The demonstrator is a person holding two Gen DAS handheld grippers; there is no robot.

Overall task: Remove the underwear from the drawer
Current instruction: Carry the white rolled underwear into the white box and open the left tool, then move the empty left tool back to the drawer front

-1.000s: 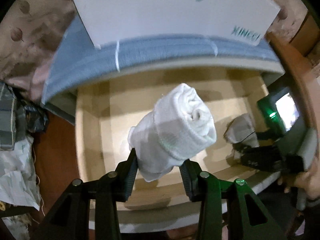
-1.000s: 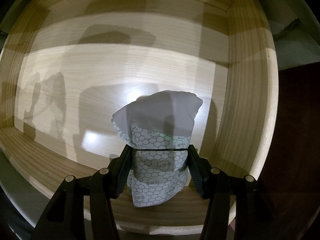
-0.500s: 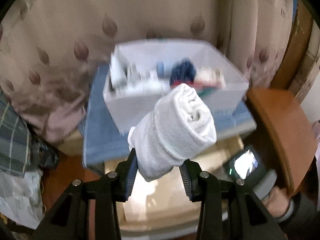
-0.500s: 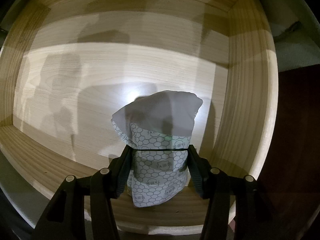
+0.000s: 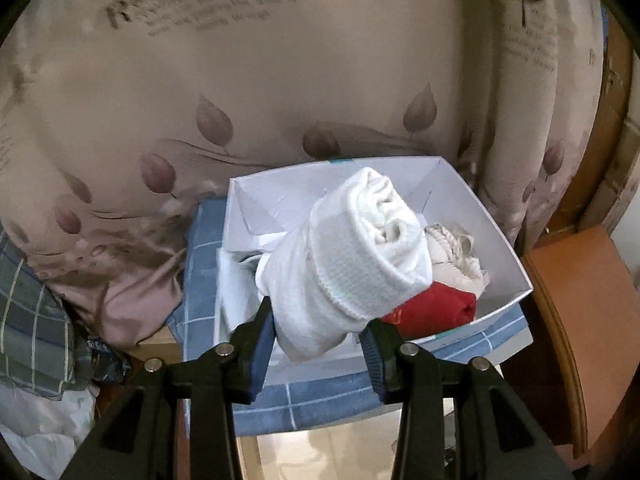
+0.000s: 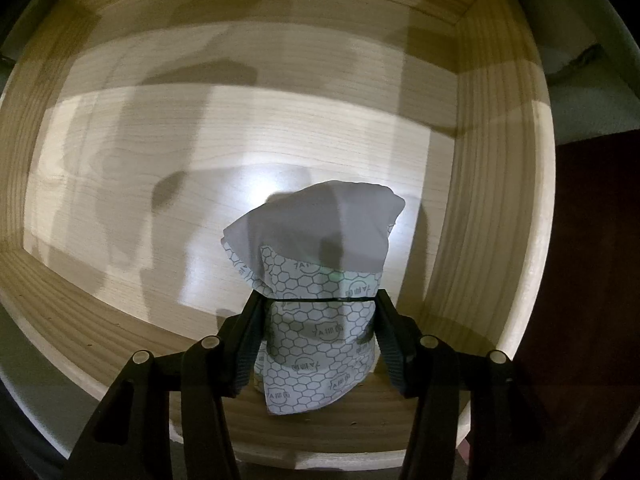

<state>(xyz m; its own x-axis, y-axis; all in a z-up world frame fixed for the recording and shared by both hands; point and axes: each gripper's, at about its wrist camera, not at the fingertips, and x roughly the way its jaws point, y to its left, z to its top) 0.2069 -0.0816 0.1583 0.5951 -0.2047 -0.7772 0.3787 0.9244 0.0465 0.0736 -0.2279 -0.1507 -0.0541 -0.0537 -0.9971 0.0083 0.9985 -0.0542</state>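
The left hand-held gripper (image 5: 318,330) pinches a soft, light white roll (image 5: 352,256); the right hand-held gripper (image 6: 318,330) squeezes hexagon-print underwear (image 6: 316,300) mid-bundle, where limp cloth holds best.

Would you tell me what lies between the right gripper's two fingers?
In the right wrist view, the right gripper clamps a hexagon-print underwear bundle over the wooden drawer.

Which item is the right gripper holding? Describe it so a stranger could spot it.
Look into the bare wooden drawer. Over its floor, the right gripper is clamped on a folded grey cloth bundle. Its hexagon print with small logos and plain grey top set it apart; nothing else shows in the drawer.
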